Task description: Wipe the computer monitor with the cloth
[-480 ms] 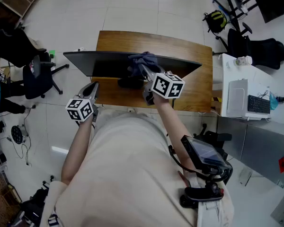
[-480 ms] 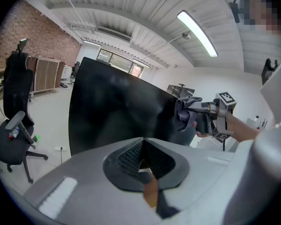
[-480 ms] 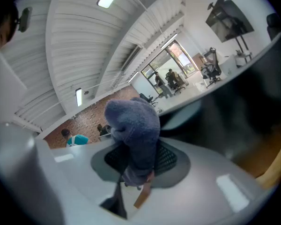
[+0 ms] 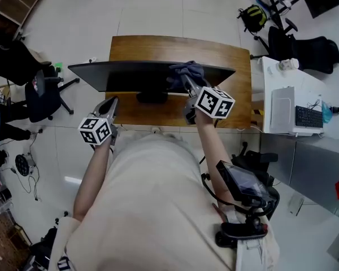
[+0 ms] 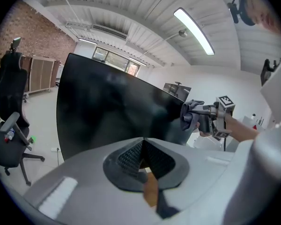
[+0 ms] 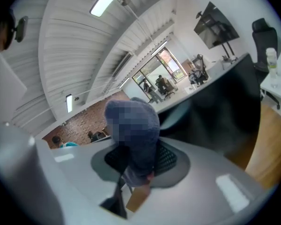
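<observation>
**Tongs status: right pair clamped on cloth at the monitor's top edge; left pair idle**

Right tongs [image 4: 185, 80] were found closed on the cloth [image 4: 186, 70]. The right gripper view showed a bunched blue-grey wad pinched between the jaws and standing out beyond them. In the head view, the cloth lay against the upper edge of the monitor [image 4: 130, 75], right of the frame's centre, with the wad appearing to touch the panel. Whether it pressed on the screen face or only on the rim could not be settled from these views.

Left tongs [image 4: 109, 105] were closed with nothing between them. The left gripper view showed the two jaws meeting along one line. They hung in the lower left of the head view, near the front edge of the wooden surface [image 4: 175, 47] and apart from the monitor, bracing nothing.

The monitor stood upright on the surface, its dark screen turned toward the person.

Assessment: wiping was judged to be under way, with the cloth gripped and brought to the screen. No streaks, dust or cleaned band were visible on the dark panel, so the portion finished could not be determined. The screen's left half, as framed in the head view, had no cloth near it and was presumed outstanding.
</observation>
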`<state>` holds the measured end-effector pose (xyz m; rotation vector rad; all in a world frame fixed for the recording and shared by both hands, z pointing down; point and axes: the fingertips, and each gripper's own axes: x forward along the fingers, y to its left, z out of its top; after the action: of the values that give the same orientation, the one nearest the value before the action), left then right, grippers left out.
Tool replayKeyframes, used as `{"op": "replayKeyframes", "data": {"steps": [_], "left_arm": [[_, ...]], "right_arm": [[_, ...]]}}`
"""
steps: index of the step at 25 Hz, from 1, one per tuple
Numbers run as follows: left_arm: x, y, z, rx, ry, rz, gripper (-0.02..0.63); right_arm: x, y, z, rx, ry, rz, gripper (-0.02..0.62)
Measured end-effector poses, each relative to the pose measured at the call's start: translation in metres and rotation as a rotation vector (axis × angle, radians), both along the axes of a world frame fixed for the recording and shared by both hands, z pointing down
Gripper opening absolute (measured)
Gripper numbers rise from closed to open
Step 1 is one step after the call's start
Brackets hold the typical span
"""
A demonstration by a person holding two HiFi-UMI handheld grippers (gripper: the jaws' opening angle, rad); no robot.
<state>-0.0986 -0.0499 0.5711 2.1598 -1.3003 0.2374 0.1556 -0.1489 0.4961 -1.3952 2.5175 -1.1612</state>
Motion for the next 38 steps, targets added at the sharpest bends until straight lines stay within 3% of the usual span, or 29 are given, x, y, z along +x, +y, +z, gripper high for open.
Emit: {"op": "replayKeyframes", "data": {"steps": [19, 28, 38], "left_arm": [[0.016, 0.0, 0.004, -0.019, -0.016, 0.028, -0.009], [0.02, 0.004, 0.002, -0.024, -0.029, 0.038, -0.009], [0.013, 0.012, 0.004, -0.044, -0.049, 0.025, -0.009]], "right_arm": [[0.153, -0.002, 0.01, -0.032, 0.144, 0.235, 0.104], [0.173, -0.001, 0.035, -0.026, 0.273, 0.256, 0.104], [0.172, 0.003, 0.097, -0.11, 0.355, 0.217, 0.104]]}}
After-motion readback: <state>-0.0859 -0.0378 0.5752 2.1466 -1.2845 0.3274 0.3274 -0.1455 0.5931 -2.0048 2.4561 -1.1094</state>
